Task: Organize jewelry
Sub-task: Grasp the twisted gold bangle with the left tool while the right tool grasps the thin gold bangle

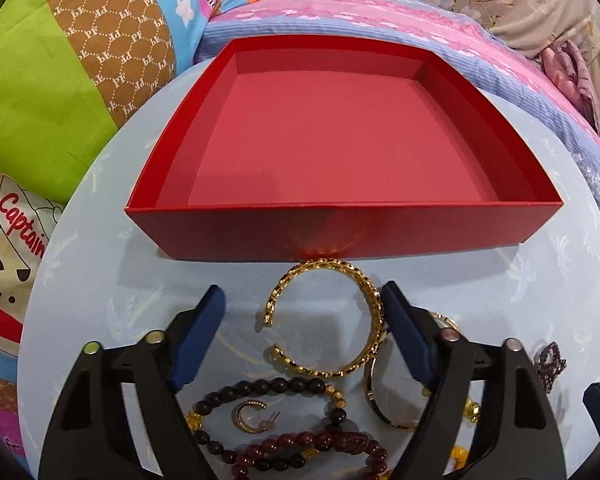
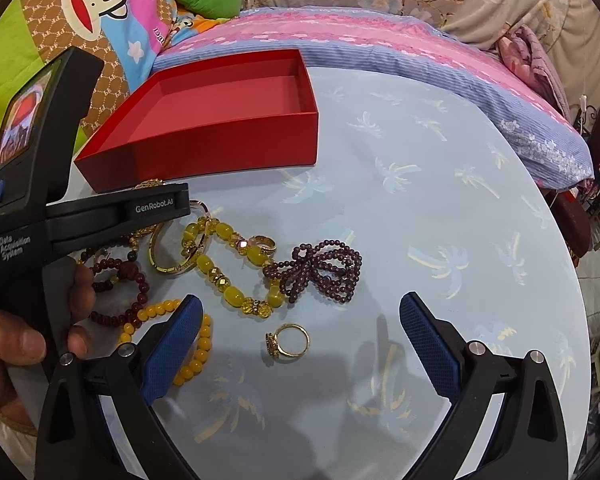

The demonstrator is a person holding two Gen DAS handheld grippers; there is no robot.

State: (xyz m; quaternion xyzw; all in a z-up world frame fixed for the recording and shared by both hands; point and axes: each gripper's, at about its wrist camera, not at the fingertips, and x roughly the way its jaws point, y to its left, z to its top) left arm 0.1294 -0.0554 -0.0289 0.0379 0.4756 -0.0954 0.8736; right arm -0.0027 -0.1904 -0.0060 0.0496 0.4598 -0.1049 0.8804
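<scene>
An empty red box (image 1: 340, 232) stands on the round light-blue table (image 1: 100, 288). It also shows in the right wrist view (image 2: 204, 148). My left gripper (image 1: 302, 304) is open, its jaws on either side of a gold open cuff bangle (image 1: 374, 312) lying just in front of the box. Dark wooden bead bracelets (image 1: 260, 388), a small gold hoop earring (image 1: 248, 416) and a thin gold bangle (image 1: 370, 392) lie under it. My right gripper (image 2: 300, 312) is open above a gold ring (image 2: 288, 340). A yellow bead bracelet (image 2: 224, 264) and a purple bead bow (image 2: 320, 268) lie beyond.
Colourful cushions (image 1: 60, 80) and a pink and blue quilt (image 2: 380, 48) surround the table's far edge. The left gripper's body (image 2: 60, 208) and the hand holding it are at the left of the right wrist view. An orange bead bracelet (image 2: 196, 356) lies beside the right gripper's left finger.
</scene>
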